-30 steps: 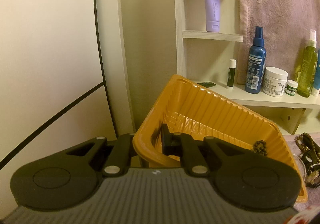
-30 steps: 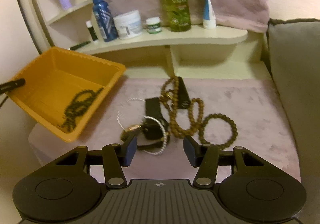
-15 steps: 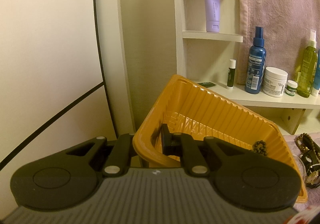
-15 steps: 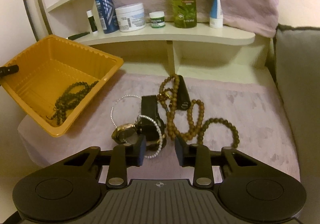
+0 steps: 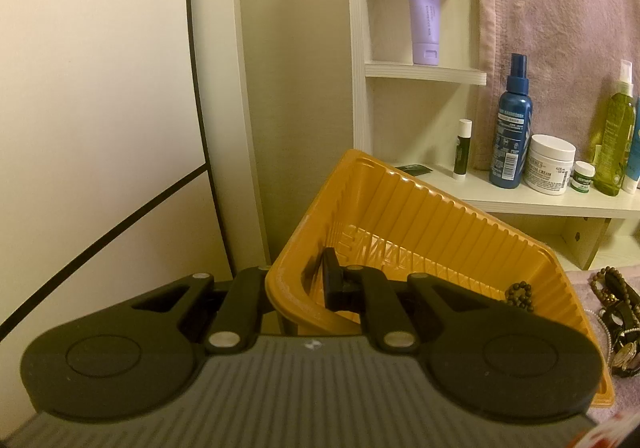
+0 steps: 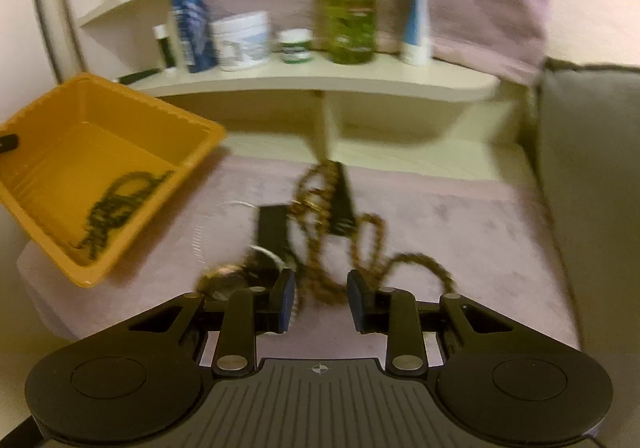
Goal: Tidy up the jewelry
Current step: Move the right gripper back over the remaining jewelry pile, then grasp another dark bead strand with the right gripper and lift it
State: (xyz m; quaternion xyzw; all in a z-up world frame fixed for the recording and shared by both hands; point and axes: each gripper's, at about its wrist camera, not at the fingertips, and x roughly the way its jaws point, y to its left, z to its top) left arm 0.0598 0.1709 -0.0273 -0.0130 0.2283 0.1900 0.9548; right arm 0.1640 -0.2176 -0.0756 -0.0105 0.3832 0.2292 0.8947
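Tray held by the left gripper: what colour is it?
Orange-yellow tray, ribbed walls; clearest in the left wrist view.

Left wrist view: taken close behind the left gripper [image 5: 294,288], at the orange tray's [image 5: 420,208] near rim, facing the corner shelves [image 5: 424,70]. Right wrist view: low over the pink cloth [image 6: 460,216], facing the long shelf [image 6: 320,82], blurred. Both views share the tray, the blue bottle [image 5: 512,128] and the white jar [image 5: 550,164].
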